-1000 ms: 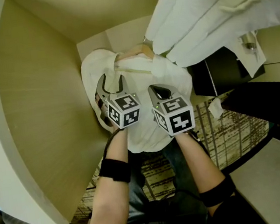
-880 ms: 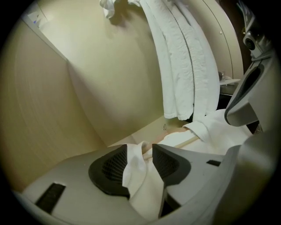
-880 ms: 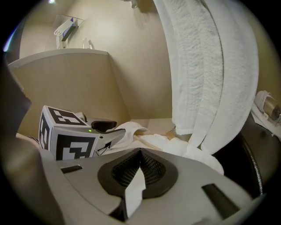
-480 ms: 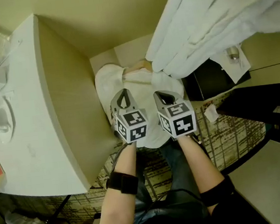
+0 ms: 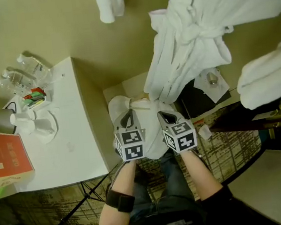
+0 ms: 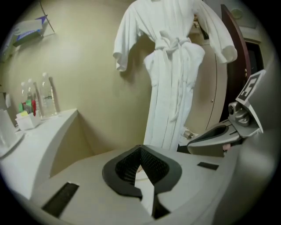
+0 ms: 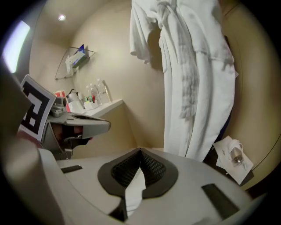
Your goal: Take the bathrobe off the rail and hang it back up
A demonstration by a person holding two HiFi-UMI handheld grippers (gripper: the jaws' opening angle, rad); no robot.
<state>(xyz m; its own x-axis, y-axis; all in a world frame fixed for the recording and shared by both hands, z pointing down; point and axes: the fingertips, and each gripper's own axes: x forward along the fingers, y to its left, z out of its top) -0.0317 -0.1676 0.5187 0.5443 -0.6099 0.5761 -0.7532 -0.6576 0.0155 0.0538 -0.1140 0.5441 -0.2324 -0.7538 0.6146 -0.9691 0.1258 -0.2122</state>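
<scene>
Both grippers are clamped shut right now. The left gripper [image 5: 126, 115] and right gripper [image 5: 164, 115] sit side by side at lower centre of the head view. Their jaws are fully together, each pinching a fold of the white bathrobe [image 5: 149, 126], which is bunched just beneath them. Each gripper view shows pale cloth wedged in the jaw notch, so I'm reading both grips as solid.

To hang it up properly, I'd lift with both hands level so the bundle doesn't slide to one side. I wouldn't release either grip until the weight's on the rail. I can't spot the rail in any view, so I'd look up and find it first.

Room-wise, the white counter [image 5: 78, 142] edge is close on the left, with bottles [image 5: 27, 69] at its far corner. The hanging robe [image 5: 192, 38] fills the upper right, its hem coming down just beside my bundle. A dark cabinet [image 5: 195, 103] sits below it. The open lane looks to be up the middle, along the beige wall.
</scene>
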